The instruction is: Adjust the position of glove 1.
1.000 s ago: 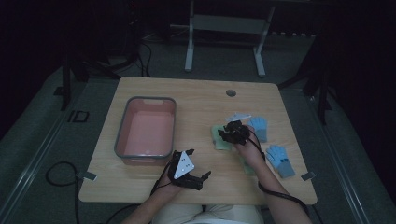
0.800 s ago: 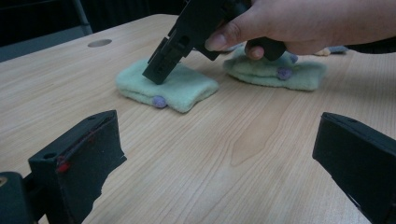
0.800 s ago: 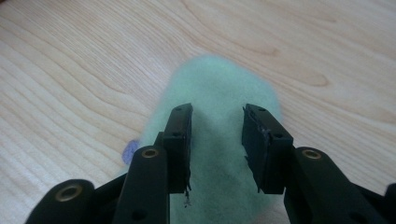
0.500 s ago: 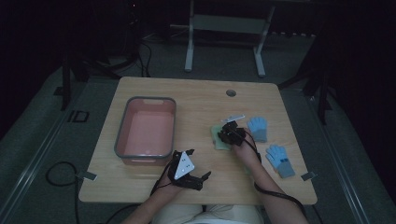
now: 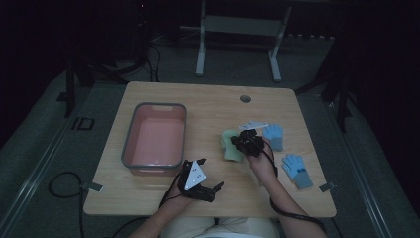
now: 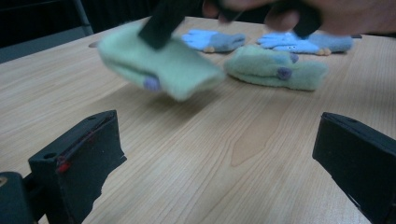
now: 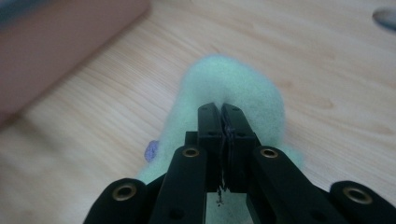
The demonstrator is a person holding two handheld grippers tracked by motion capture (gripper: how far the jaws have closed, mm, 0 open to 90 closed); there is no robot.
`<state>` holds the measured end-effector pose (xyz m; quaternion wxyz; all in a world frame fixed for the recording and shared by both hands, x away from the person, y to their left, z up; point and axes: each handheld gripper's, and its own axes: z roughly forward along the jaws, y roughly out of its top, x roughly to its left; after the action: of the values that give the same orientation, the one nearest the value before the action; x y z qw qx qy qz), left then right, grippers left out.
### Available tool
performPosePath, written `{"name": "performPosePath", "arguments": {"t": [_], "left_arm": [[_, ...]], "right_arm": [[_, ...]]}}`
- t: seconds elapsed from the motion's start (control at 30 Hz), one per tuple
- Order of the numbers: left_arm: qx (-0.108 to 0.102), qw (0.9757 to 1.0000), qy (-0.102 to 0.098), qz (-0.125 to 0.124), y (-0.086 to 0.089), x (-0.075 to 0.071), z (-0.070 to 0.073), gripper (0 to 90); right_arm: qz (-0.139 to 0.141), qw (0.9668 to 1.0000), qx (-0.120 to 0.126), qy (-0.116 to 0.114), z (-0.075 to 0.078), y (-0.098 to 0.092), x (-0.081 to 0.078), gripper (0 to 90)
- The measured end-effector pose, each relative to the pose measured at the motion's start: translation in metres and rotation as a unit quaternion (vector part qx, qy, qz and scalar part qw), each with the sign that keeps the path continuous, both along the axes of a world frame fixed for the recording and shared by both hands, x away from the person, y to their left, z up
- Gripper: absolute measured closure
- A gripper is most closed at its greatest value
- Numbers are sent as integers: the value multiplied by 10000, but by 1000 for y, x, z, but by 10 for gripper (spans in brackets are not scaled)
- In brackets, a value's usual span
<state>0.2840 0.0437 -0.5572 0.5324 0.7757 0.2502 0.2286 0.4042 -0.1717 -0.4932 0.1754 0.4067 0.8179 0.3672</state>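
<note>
A light green glove [image 6: 161, 67] hangs just above the table, pinched at one end by my right gripper [image 7: 220, 114]. Its jaws have just been closing and now press shut on the glove [image 7: 233, 86]. In the high view this gripper [image 5: 237, 144] sits right of centre, with the green glove [image 5: 230, 147] to its left. A second green glove [image 6: 275, 70] lies flat behind it. Two blue gloves [image 5: 274, 135] [image 5: 297, 170] lie further right. My left gripper [image 5: 207, 174] rests near the front edge; its jaws [image 6: 219, 158] stand wide open on nothing.
A pink tray [image 5: 130, 148] with a grey rim stands on the left half of the table, and its wall [image 7: 56, 42] shows blurred beyond the held glove. A round cable hole [image 5: 244, 98] sits near the far edge. Dark floor and a metal stand lie beyond the table.
My right gripper's jaws have come together on the green glove and raised it off the table. The left gripper has stayed in place.
</note>
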Motion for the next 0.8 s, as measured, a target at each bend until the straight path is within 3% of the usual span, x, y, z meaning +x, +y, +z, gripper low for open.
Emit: {"name": "performPosePath", "arguments": {"t": [0.07,0.17,0.37,0.47,0.57,0.73,0.8], "left_arm": [[-26,10000,13,0,0,0,0,11],[-40,10000,23,0,1,0,0,11],[-52,10000,19,-11,1,0,0,11],[-46,10000,11,-18,1,0,0,11],[-24,10000,-3,-20,1,0,0,11],[-6,10000,-13,-40,0,0,0,11],[-6,10000,-8,-46,0,0,0,11]], "right_arm": [[56,9998,151,-115,15,-1,-13,875],[169,9993,172,-290,27,-3,-27,875],[155,9984,388,-382,38,-13,-53,875],[25,9987,320,-403,34,-14,-66,875],[-42,9990,386,-225,23,-15,-72,875],[-44,9999,127,-56,-2,-9,-80,875],[-98,9998,185,74,-9,-8,-81,875]]}}
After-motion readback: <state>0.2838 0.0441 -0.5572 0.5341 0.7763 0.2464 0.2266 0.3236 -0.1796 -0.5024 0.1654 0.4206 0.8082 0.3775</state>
